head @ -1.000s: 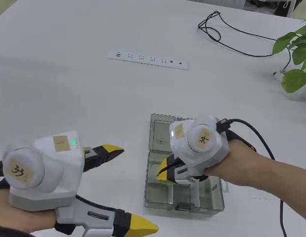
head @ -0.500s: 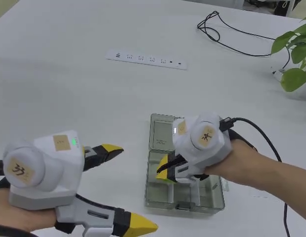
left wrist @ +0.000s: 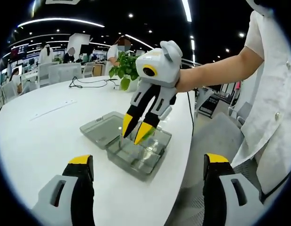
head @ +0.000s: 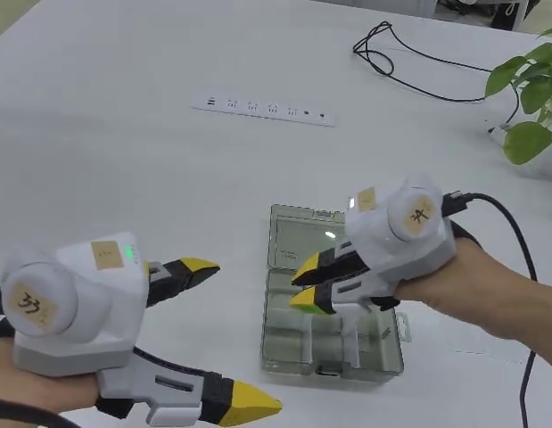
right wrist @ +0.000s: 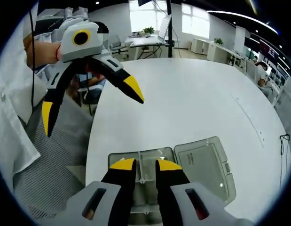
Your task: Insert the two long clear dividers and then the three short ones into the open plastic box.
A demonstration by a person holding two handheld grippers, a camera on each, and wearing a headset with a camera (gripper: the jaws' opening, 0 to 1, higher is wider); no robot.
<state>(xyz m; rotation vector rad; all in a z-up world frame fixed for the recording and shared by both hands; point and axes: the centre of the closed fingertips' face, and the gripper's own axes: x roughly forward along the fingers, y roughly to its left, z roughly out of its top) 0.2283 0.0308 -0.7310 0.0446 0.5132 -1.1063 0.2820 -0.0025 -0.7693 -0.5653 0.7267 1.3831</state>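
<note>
The clear plastic box [head: 333, 367] lies open on the white table, its lid [head: 298, 236] flat on the far side. Clear dividers stand inside the tray and split it into compartments. My right gripper [head: 306, 283] hovers just above the tray's left part, its yellow-tipped jaws a little apart, and I see nothing held between them. In the right gripper view that gripper [right wrist: 145, 165] points down at the box [right wrist: 201, 165]. My left gripper [head: 226, 336] stays wide open and empty, left of the box. The left gripper view shows the box [left wrist: 136, 157] under the right gripper [left wrist: 136, 130].
A white power strip [head: 262, 107] lies at the far middle of the table. A black cable [head: 409, 62] loops at the far right, beside a green plant [head: 525, 98]. The right gripper's own cable [head: 516, 241] trails off to the right.
My right gripper has lifted up and to the right, out of the box's tray, and its jaws now stand slightly parted. The left gripper has hardly moved.
</note>
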